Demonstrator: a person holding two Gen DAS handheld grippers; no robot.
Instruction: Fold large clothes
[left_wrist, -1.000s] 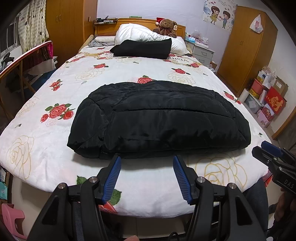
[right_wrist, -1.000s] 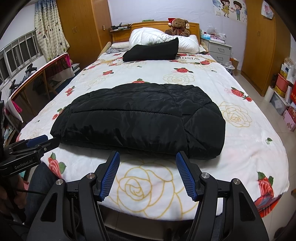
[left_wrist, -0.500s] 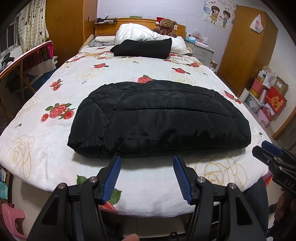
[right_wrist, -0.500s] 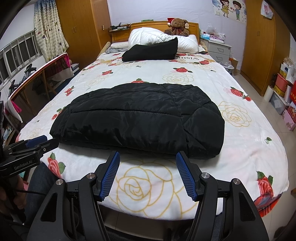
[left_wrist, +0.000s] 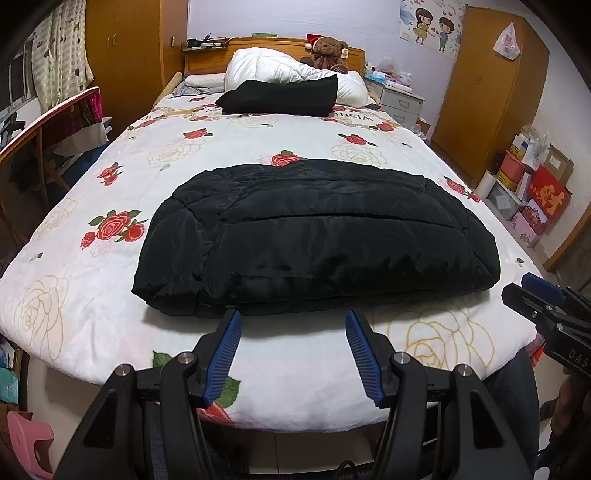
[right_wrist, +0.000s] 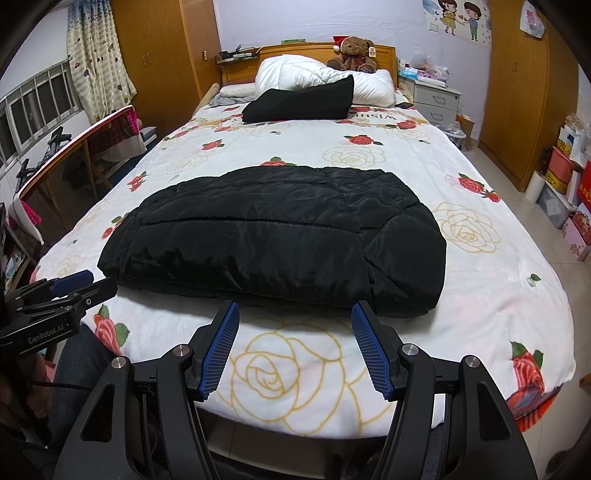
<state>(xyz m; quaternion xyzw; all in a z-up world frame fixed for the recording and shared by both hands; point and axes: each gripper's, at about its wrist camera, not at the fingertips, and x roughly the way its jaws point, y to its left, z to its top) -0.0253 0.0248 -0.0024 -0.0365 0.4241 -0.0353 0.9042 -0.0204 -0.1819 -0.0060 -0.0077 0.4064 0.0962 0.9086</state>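
A black quilted jacket (left_wrist: 317, 236) lies folded into a wide rectangle on the rose-print bedspread (left_wrist: 74, 258), near the foot of the bed. In the right wrist view the same jacket (right_wrist: 280, 240) fills the middle. My left gripper (left_wrist: 291, 321) hovers open just short of the jacket's near edge, nothing between its blue pads. My right gripper (right_wrist: 293, 312) is open too, level with the near edge and not touching it. Each gripper shows at the side of the other's view: the right gripper (left_wrist: 532, 291) and the left gripper (right_wrist: 79, 282).
A second folded black garment (left_wrist: 280, 96) rests near the headboard against a white duvet (left_wrist: 280, 68) with a teddy bear (left_wrist: 328, 50). Wooden wardrobes (left_wrist: 484, 85) and boxes (left_wrist: 535, 195) line the right side; a bedside rail (left_wrist: 48, 122) stands left. A person's leg (right_wrist: 77, 373) is at the bed's foot.
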